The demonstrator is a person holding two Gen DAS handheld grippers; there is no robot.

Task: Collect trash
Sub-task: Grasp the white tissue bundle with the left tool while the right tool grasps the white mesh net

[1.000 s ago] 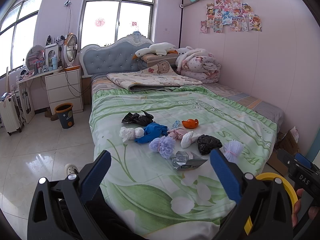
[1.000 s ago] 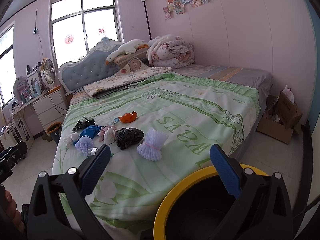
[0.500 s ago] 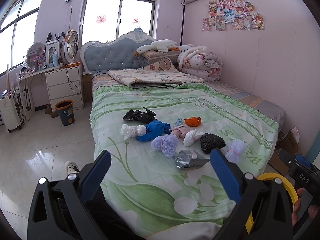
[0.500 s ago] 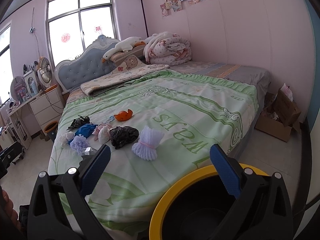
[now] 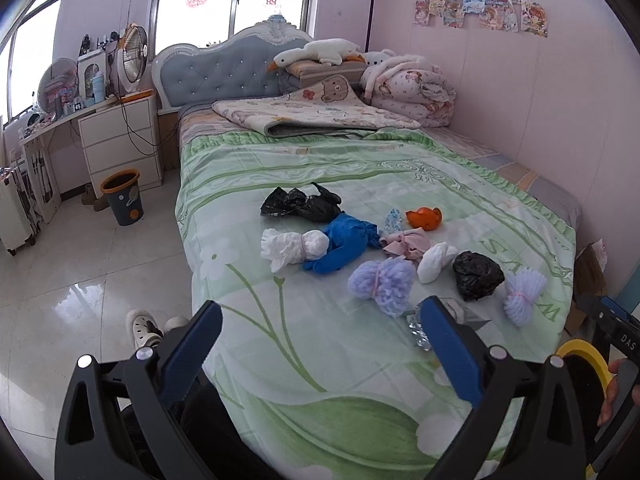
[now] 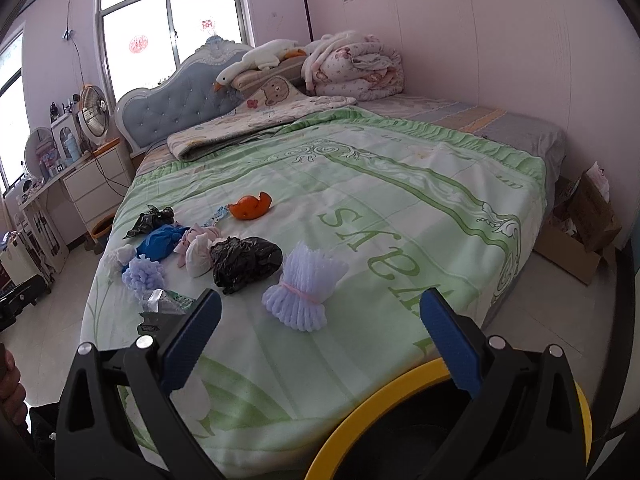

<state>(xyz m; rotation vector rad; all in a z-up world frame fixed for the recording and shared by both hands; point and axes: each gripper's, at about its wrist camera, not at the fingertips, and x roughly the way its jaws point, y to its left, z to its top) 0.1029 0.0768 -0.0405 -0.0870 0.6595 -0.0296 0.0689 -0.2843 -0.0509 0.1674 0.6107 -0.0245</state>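
A pink-walled bedroom holds a bed with a green floral quilt (image 5: 304, 344), where scattered trash bundles (image 5: 382, 286) lie mid-bed. Both the left gripper (image 5: 320, 330) and right gripper (image 6: 320, 320) gape wide, empty, above the quilt's near edge. A yellow-rimmed black bin (image 6: 360, 412) sits under the right gripper.

My jaws stand wide apart over the foot of the bed (image 6: 400, 184), nothing between them. Just below me is a yellow-rimmed bin (image 6: 384, 404). Nearest on the green cover lies a lilac foam net (image 6: 302, 292), with a black bag (image 6: 244, 258) just beside it, then a white bundle (image 6: 199, 258). An orange peel (image 6: 251, 207) lies farther up.
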